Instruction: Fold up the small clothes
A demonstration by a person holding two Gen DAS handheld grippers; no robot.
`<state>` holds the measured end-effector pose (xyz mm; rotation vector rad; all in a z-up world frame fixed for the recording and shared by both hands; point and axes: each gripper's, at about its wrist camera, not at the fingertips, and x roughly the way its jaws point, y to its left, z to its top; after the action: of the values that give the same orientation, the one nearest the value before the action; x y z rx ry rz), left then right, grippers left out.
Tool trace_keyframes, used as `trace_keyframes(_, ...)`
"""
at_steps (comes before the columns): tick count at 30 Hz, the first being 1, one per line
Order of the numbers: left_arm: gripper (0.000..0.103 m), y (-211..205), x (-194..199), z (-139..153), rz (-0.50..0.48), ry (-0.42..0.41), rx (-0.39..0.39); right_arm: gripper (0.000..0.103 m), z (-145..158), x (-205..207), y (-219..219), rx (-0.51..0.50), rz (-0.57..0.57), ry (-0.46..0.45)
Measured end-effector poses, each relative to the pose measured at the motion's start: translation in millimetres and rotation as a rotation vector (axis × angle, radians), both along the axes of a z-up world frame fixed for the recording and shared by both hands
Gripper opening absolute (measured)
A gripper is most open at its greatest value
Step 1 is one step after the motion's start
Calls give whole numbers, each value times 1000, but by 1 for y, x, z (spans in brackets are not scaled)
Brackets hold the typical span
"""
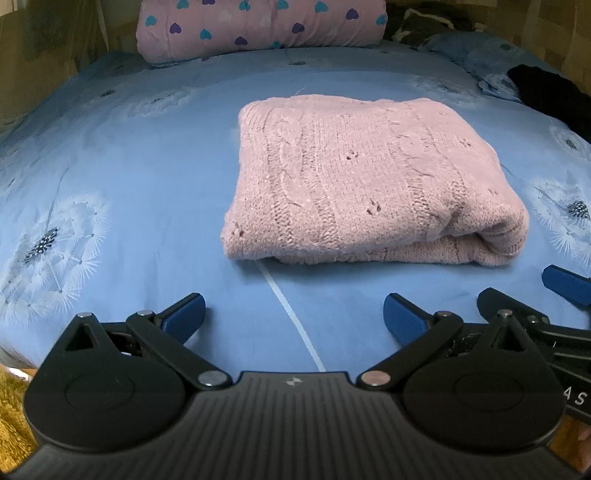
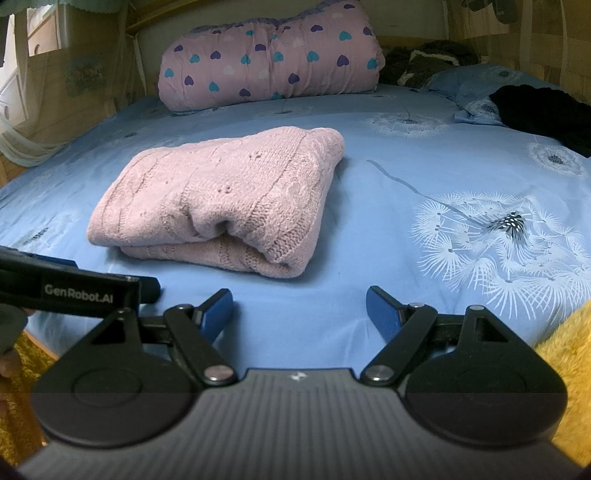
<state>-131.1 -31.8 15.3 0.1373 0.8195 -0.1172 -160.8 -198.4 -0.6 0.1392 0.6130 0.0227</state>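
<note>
A folded pink sweater (image 1: 365, 181) is lying on the blue bed sheet (image 1: 129, 177), in front of a heart-print quilt roll (image 1: 258, 26). The left tongs (image 1: 294, 314) and right tongs (image 2: 300, 314) are both gaping wide near the sweater's front edge, apart from it, gripping nothing. A black garment (image 2: 546, 114) is lying well to the sweater's right.

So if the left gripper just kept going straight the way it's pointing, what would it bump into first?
Probably the blue bedsheet just short of the folded pink sweater, since the left gripper tilts downward; depth is unclear.
</note>
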Motion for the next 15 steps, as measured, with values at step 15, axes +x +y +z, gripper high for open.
trace_keyframes(15, 103, -1, 0, 1, -2, 4, 3, 81, 0, 0, 0, 0, 0, 0)
